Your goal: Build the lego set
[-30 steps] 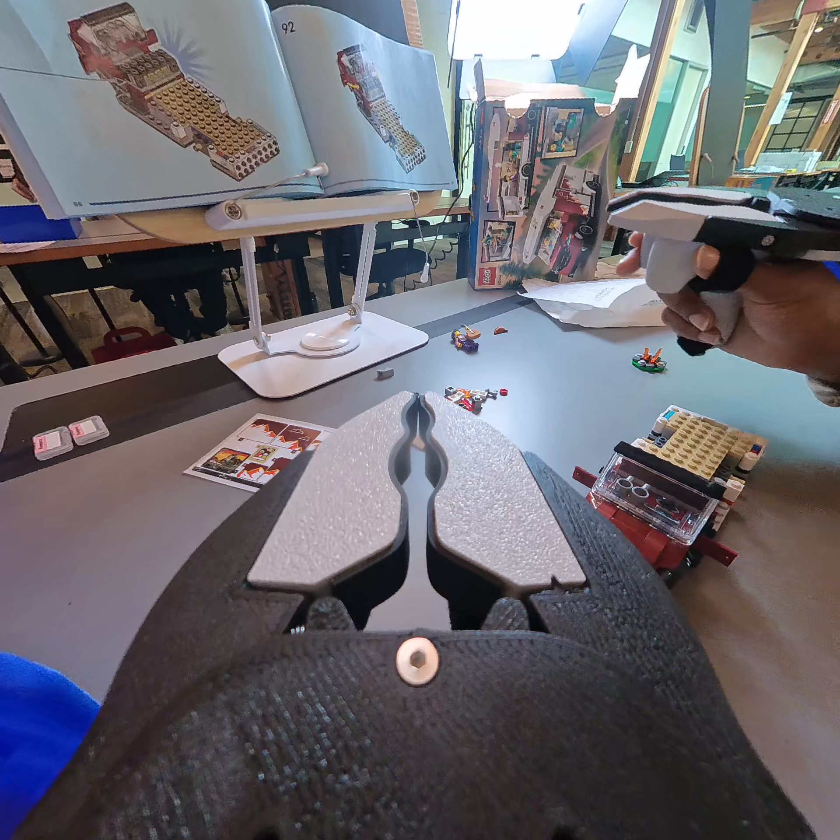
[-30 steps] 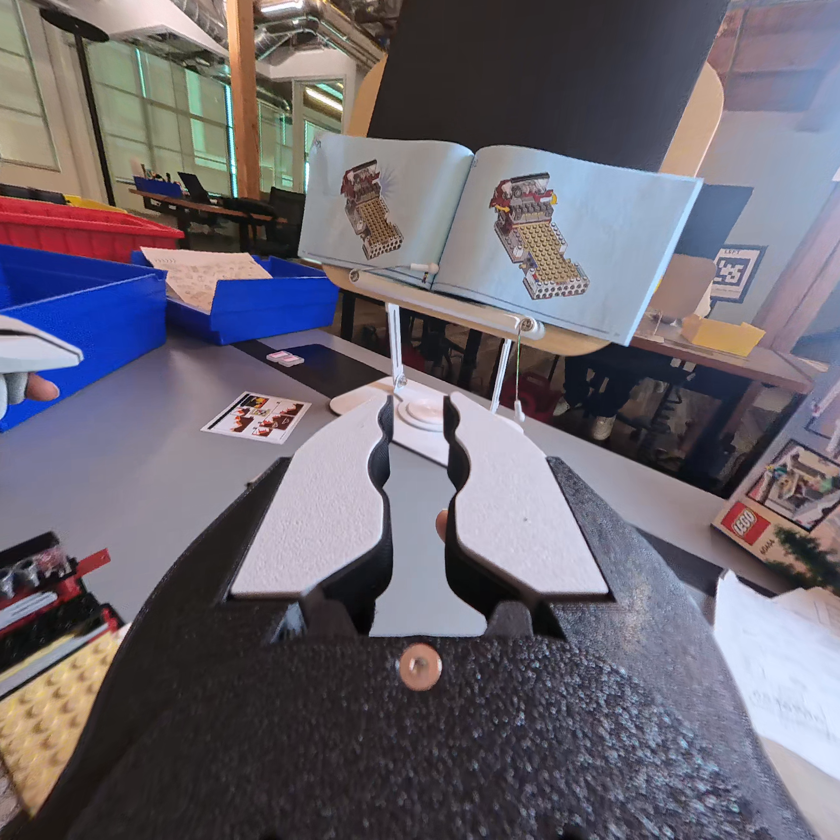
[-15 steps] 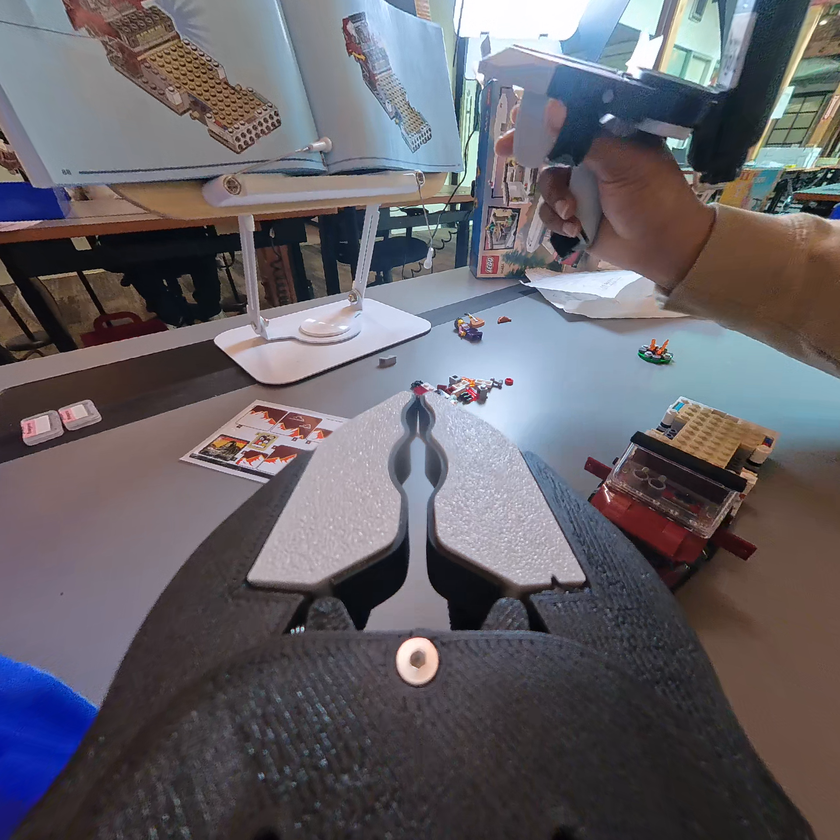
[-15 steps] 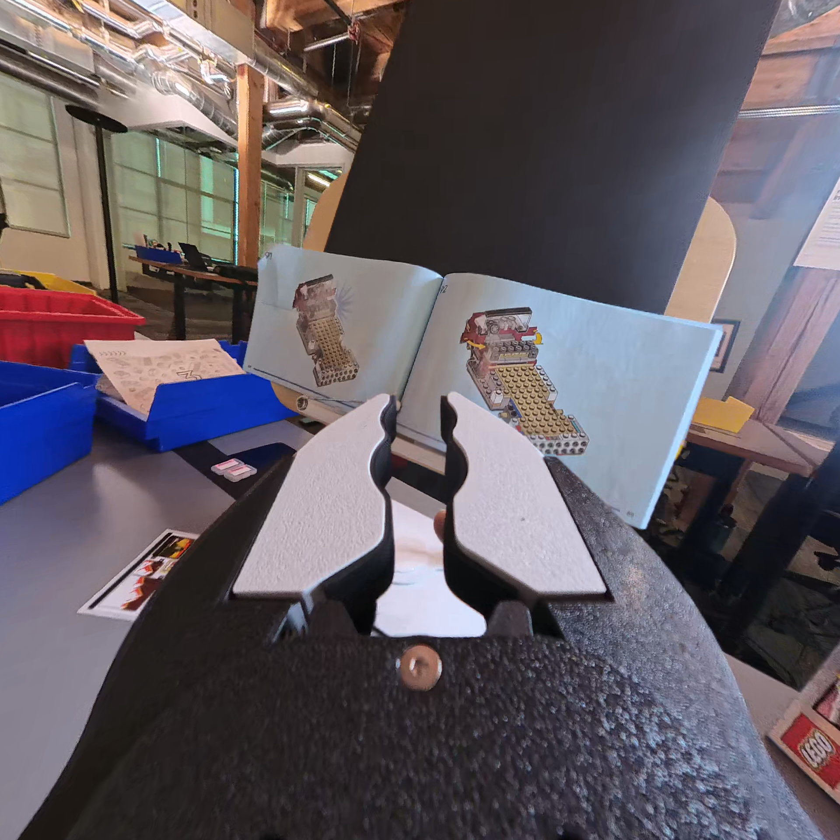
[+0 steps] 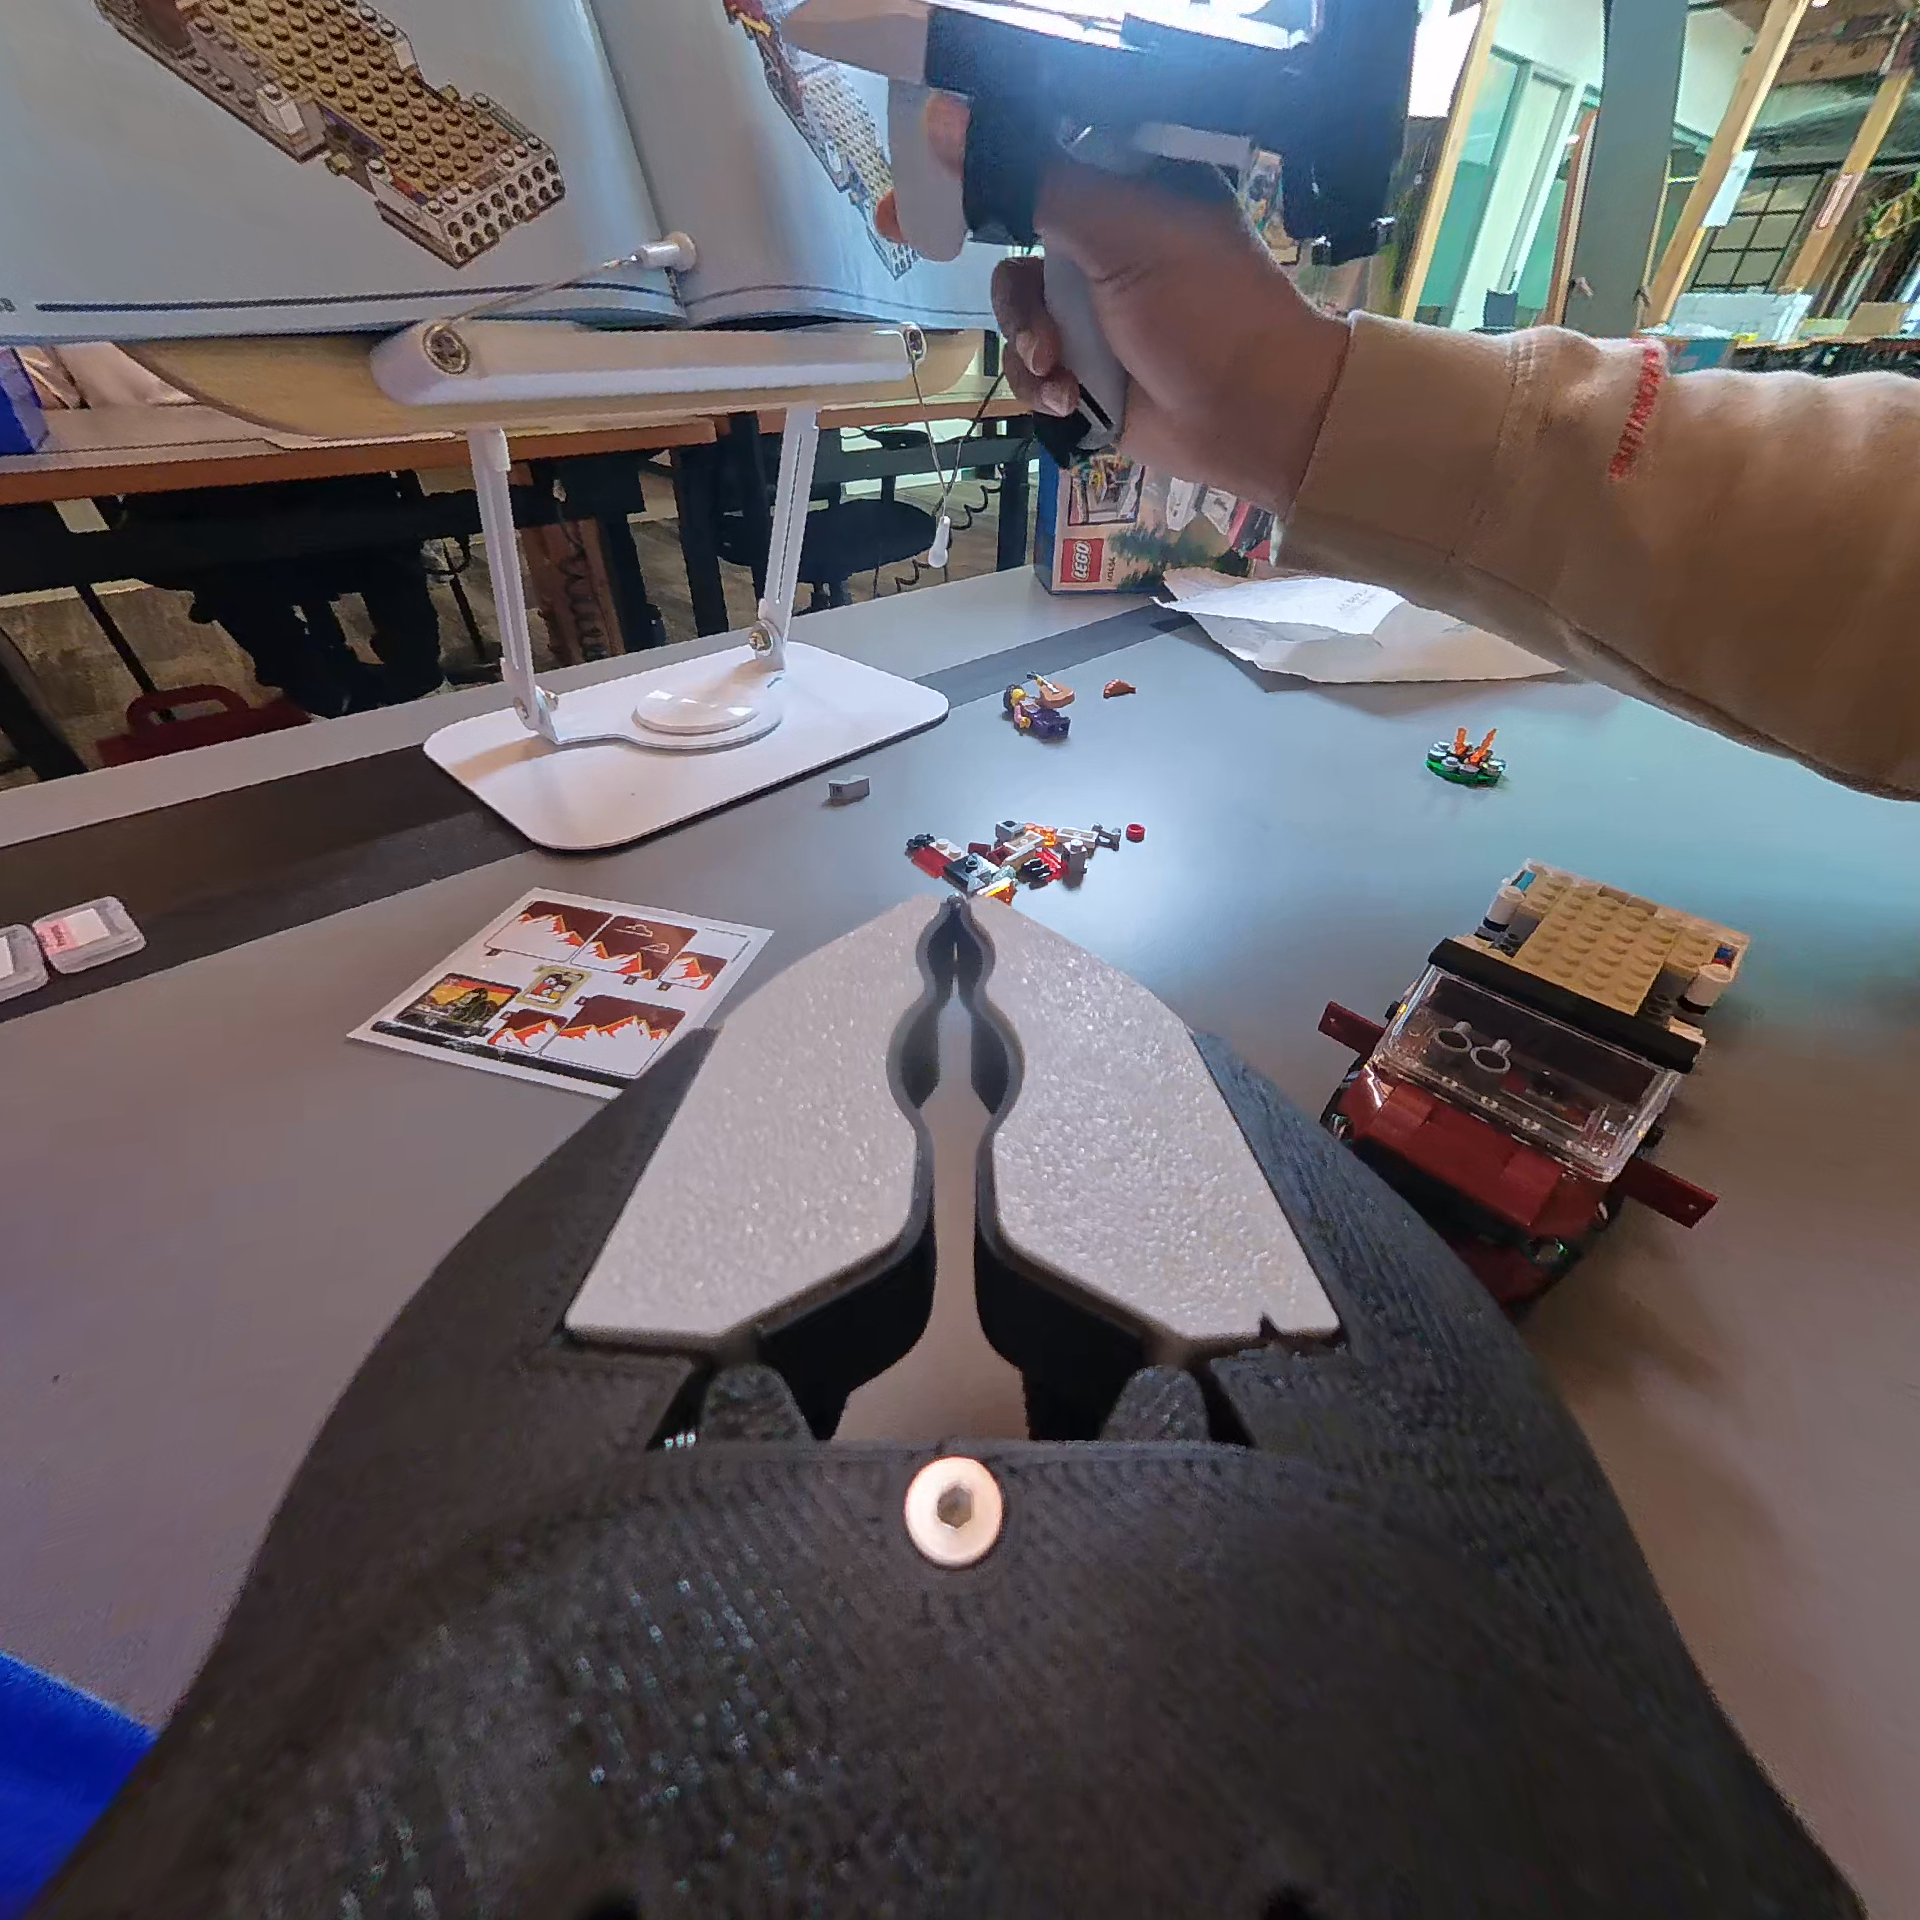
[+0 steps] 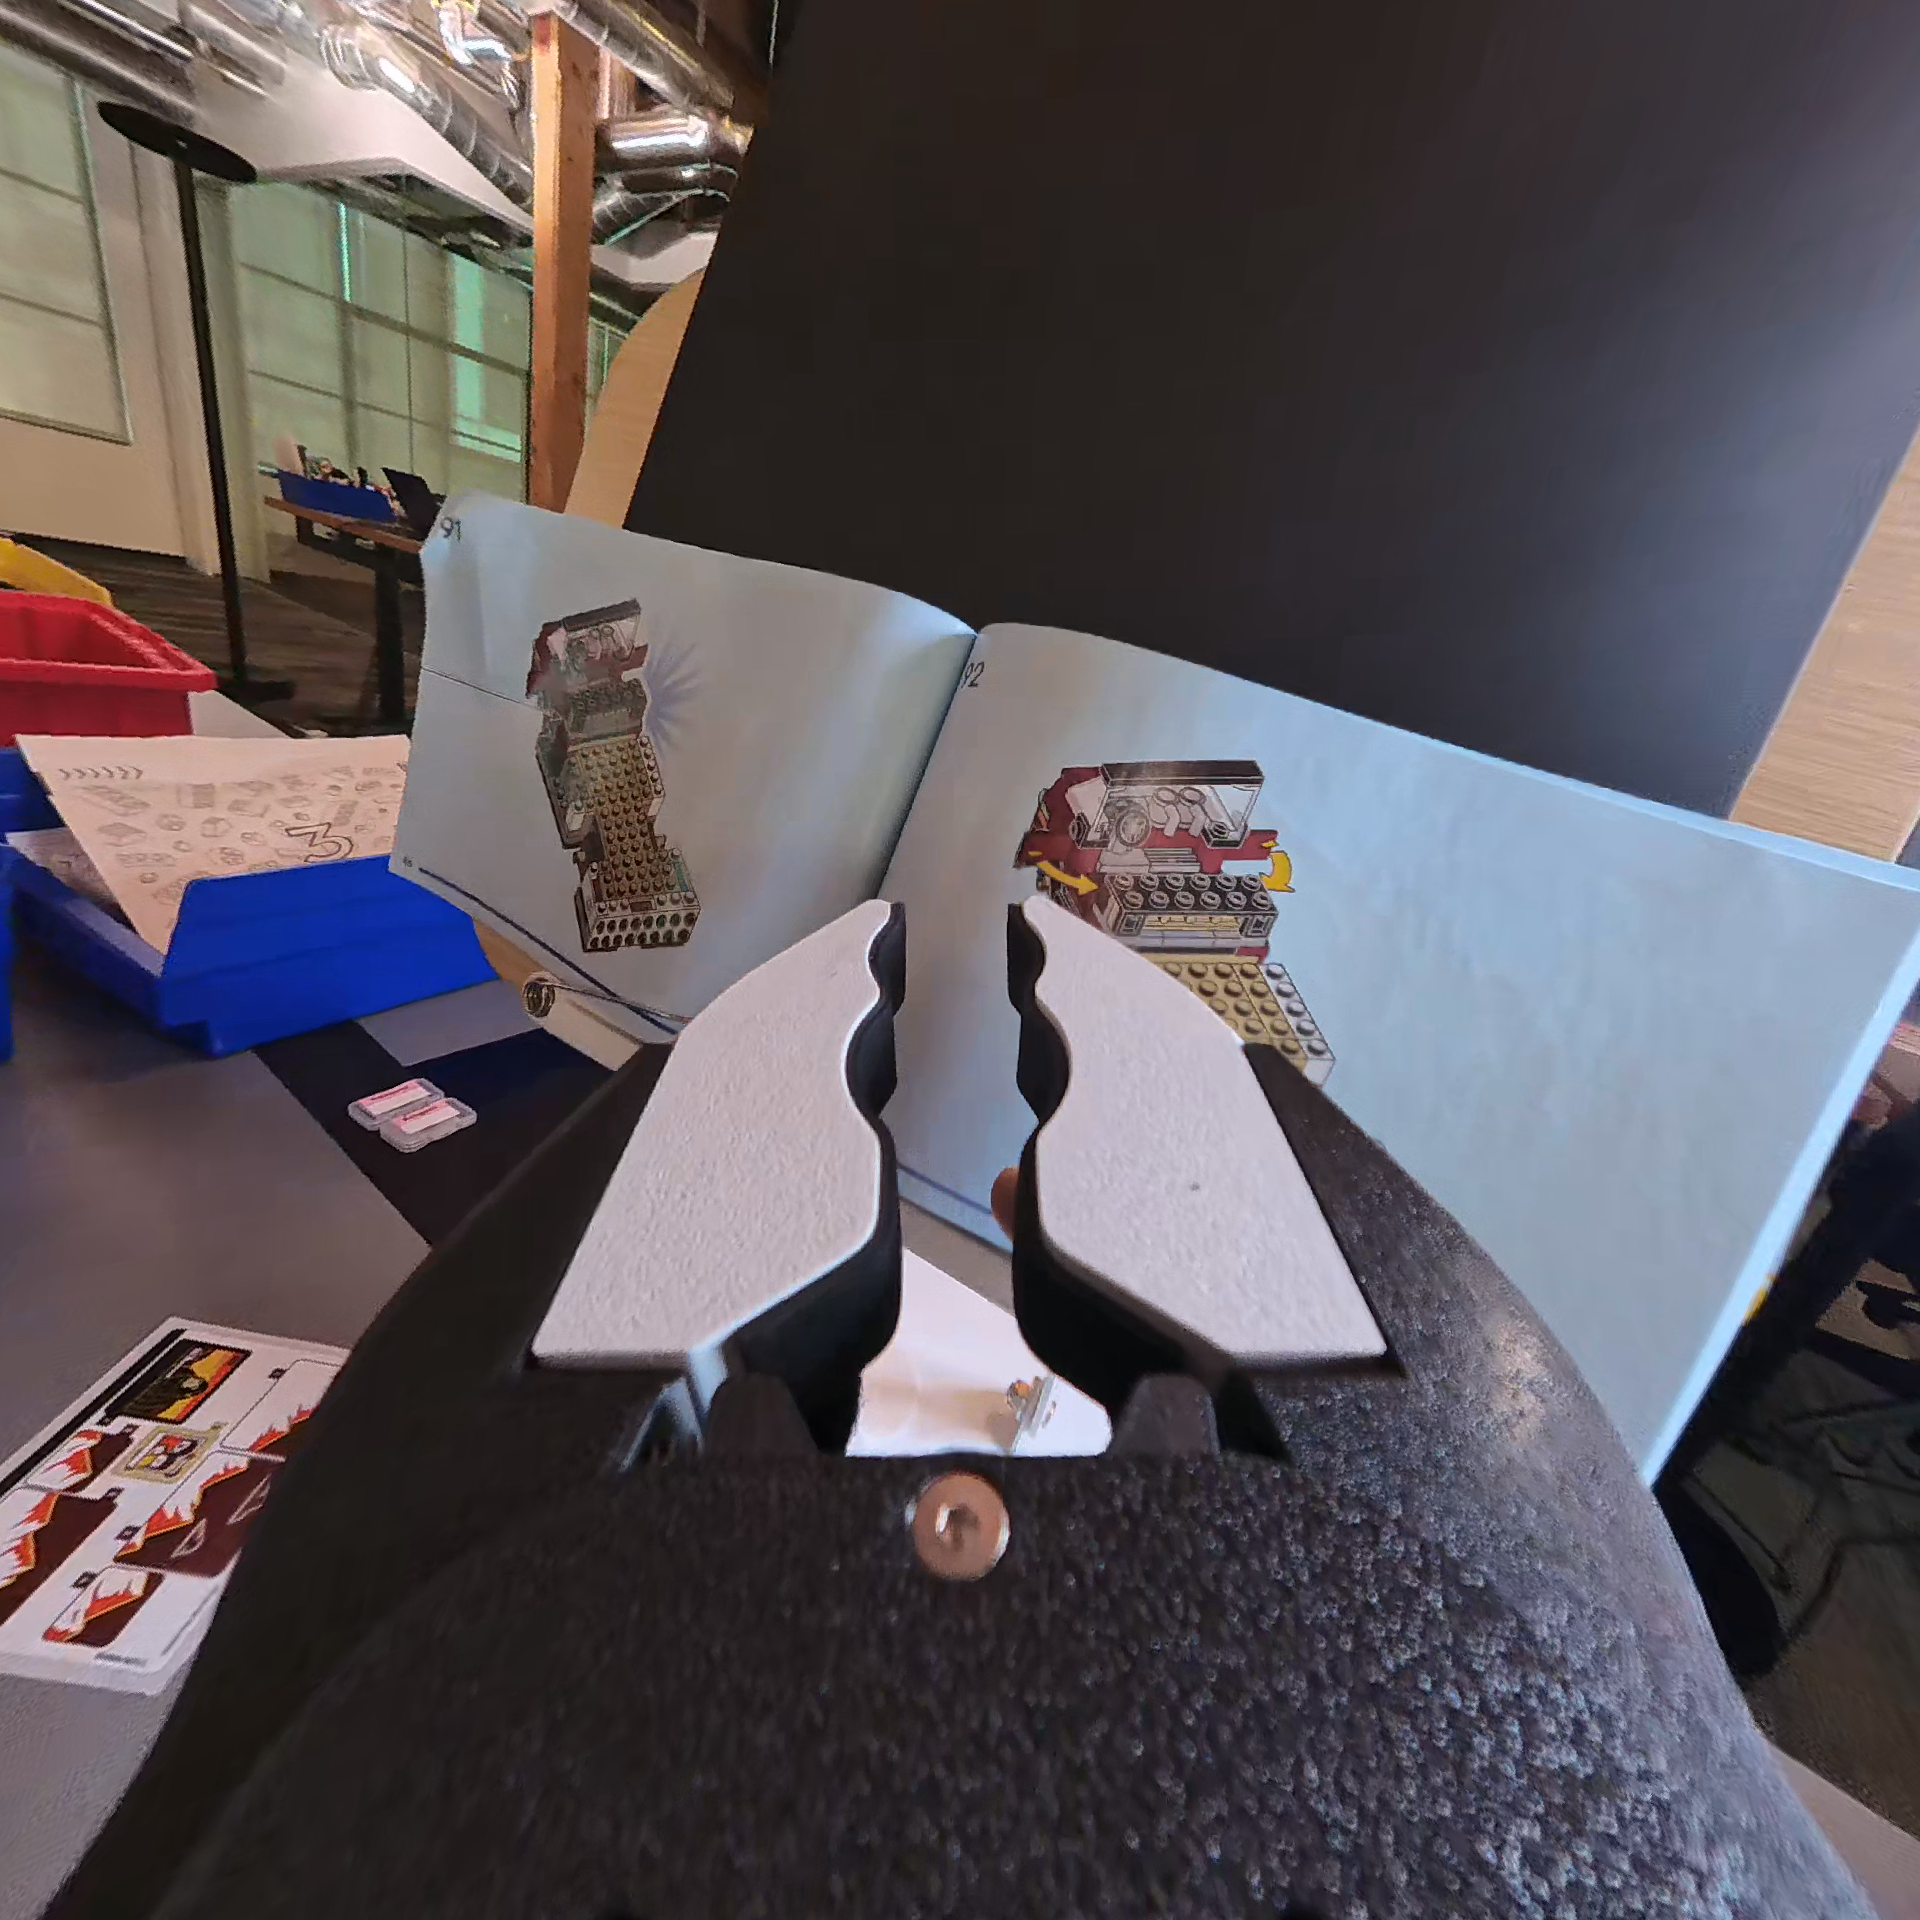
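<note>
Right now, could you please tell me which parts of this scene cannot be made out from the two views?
- Left wrist view: the booklet top is cut off by the upper edge.
- Left wrist view: the right claw tips run past the top edge.
- Left wrist view: the loose bricks are too small to identify singly.
- Right wrist view: the stand base is mostly hidden behind the claw body.
- Right wrist view: the model car is out of view.

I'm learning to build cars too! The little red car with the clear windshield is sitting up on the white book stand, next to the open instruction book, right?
Not quite. The red car with the clear windshield sits on the grey table, off to the right of the white book stand, not up on it. The left wrist view shows this. The instruction book is open on the stand.
</note>
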